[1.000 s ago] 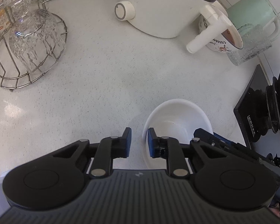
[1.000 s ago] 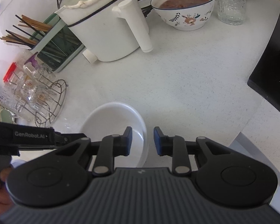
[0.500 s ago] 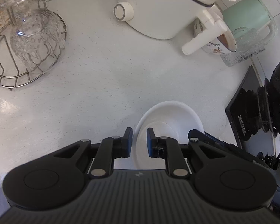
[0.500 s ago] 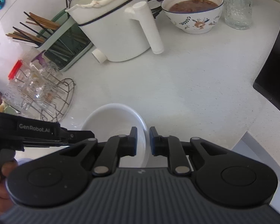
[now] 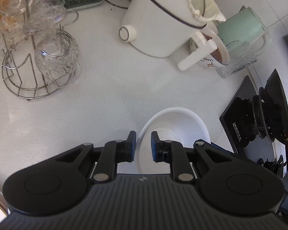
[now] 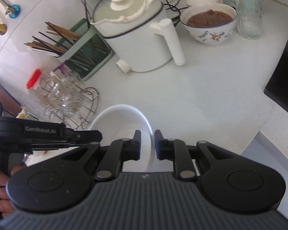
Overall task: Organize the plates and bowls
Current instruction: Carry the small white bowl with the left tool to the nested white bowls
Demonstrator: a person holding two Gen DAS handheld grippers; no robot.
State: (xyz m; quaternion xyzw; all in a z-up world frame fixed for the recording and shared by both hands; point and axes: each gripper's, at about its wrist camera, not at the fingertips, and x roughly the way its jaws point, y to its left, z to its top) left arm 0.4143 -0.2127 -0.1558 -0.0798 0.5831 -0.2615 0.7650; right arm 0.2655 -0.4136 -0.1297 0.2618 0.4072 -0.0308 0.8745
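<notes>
On the white surface (image 5: 109, 95), beside an electric kettle (image 5: 159, 25) and a wire glass rack (image 5: 38, 72): white bowl (image 5: 174, 122), tilted, its rim pinched on opposite sides by left claw (image 5: 143, 145) and right claw (image 6: 147, 143) (both clamped on it, fingers straddling the wall).

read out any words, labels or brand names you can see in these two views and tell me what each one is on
"GenRobot.AI": white lettering on the side of the left gripper, seen in the right wrist view.
Small white label on the black stove panel, left wrist view: too small to read.
White logo at the corner of the same black stove panel, right wrist view: cut off by the frame edge, unreadable.
Nothing else readable.
</notes>
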